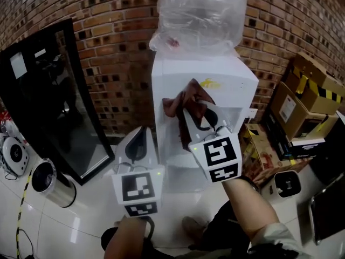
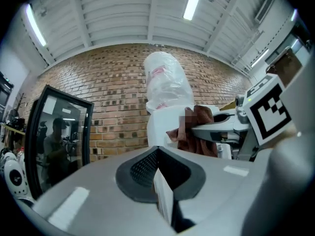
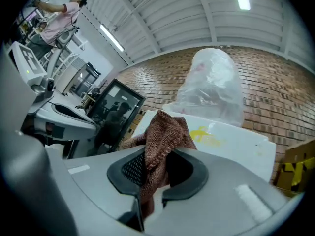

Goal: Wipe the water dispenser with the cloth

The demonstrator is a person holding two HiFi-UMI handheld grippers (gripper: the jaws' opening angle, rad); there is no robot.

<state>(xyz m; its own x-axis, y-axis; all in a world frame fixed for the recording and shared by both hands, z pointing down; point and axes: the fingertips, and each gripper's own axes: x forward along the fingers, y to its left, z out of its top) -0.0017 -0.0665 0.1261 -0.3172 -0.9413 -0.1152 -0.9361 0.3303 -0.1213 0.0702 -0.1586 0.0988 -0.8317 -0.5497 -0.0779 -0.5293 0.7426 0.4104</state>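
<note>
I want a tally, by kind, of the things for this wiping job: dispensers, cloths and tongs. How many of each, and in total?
water dispenser: 1
cloth: 1
tongs: 2, the left tongs and the right tongs
Total: 4

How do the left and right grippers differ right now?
The right gripper is shut on the brown cloth, while the left gripper has its jaws together with nothing between them. In the head view, the right gripper is raised in front of the water dispenser, and the left gripper sits lower, off the dispenser's left side. Both point toward the dispenser and the brick wall.
</note>
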